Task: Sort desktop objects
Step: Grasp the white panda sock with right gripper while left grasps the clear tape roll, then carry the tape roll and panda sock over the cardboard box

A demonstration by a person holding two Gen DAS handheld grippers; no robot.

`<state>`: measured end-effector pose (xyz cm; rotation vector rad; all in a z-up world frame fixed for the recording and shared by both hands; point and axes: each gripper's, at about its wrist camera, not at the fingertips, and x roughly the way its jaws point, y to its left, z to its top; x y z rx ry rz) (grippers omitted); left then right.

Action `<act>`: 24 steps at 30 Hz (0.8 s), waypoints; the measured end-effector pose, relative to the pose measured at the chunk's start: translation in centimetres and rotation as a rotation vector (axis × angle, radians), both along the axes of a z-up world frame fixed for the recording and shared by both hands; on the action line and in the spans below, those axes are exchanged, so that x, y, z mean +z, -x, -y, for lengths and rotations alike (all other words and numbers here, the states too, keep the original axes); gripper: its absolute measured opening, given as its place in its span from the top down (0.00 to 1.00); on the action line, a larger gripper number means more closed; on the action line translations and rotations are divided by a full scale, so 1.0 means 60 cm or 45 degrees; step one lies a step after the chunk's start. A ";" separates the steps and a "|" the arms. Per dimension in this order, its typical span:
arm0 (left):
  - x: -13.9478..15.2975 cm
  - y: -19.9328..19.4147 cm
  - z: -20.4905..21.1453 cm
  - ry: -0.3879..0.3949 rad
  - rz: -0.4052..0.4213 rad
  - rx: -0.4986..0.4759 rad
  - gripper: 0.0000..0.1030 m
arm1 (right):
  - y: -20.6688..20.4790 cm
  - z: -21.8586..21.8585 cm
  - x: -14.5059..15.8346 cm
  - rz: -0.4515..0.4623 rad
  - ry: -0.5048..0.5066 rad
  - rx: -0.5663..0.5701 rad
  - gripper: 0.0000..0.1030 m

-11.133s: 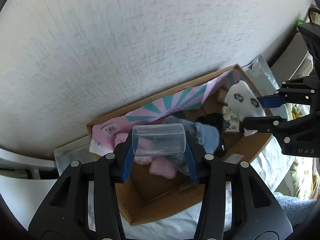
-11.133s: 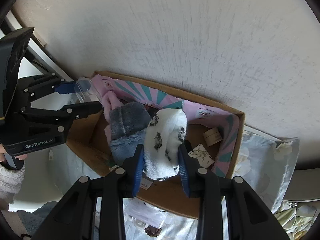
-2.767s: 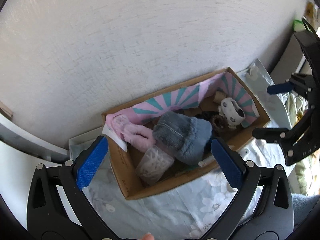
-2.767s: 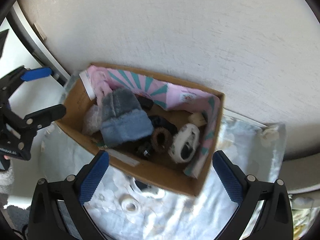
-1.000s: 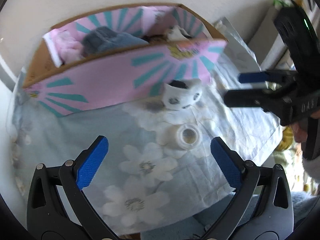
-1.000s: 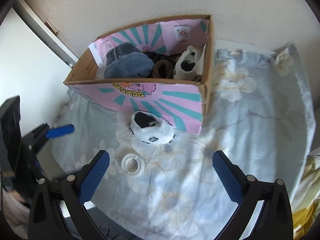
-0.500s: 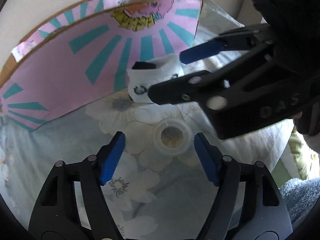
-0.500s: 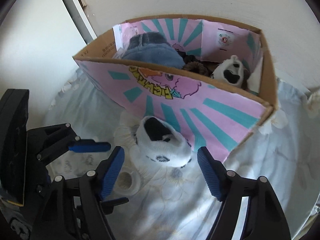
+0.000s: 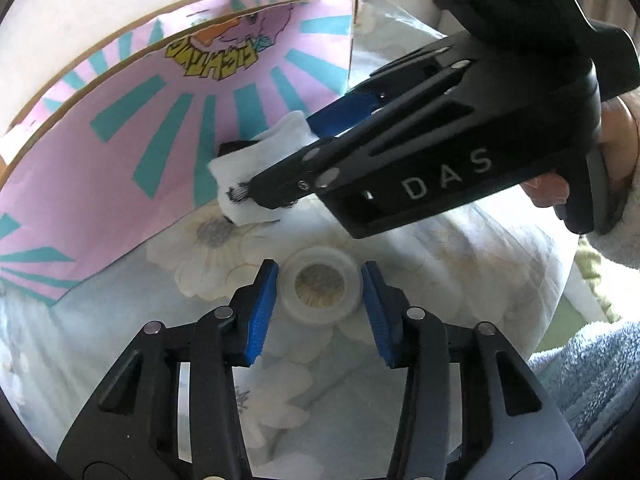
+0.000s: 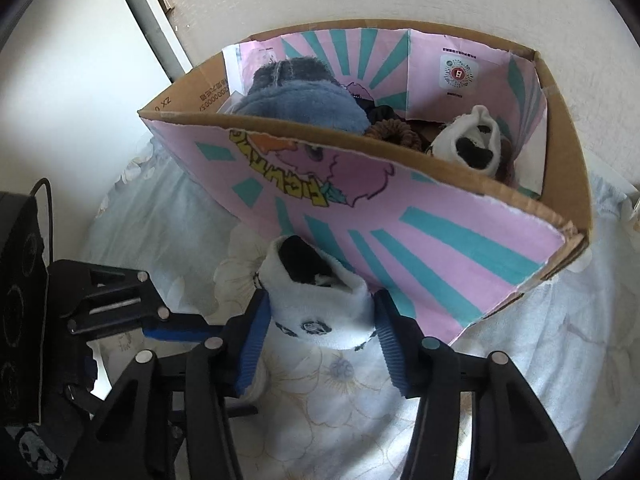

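A white rolled sock [image 10: 320, 312] with black marks lies on the floral cloth [image 10: 540, 340] just near of the pink box [image 10: 440, 232]; the right gripper [image 10: 322, 332] is closing, fingers touching its sides. Only the left view shows the clear tape roll [image 9: 320, 290] between the left gripper [image 9: 319, 308], closing, fingers just short of it.

Pale-blue floral cloth [image 9: 120, 320] w/ pink cardboard box [image 10: 440, 240], rolled white sock [image 10: 320, 304], tape roll [image 9: 322, 292].
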<state>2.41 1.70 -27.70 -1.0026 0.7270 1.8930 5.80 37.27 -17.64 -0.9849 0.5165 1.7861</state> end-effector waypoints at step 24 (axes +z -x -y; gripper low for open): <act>0.161 0.005 0.012 -0.012 -0.053 0.012 0.62 | 0.020 0.064 0.126 -0.053 -0.056 -0.067 0.63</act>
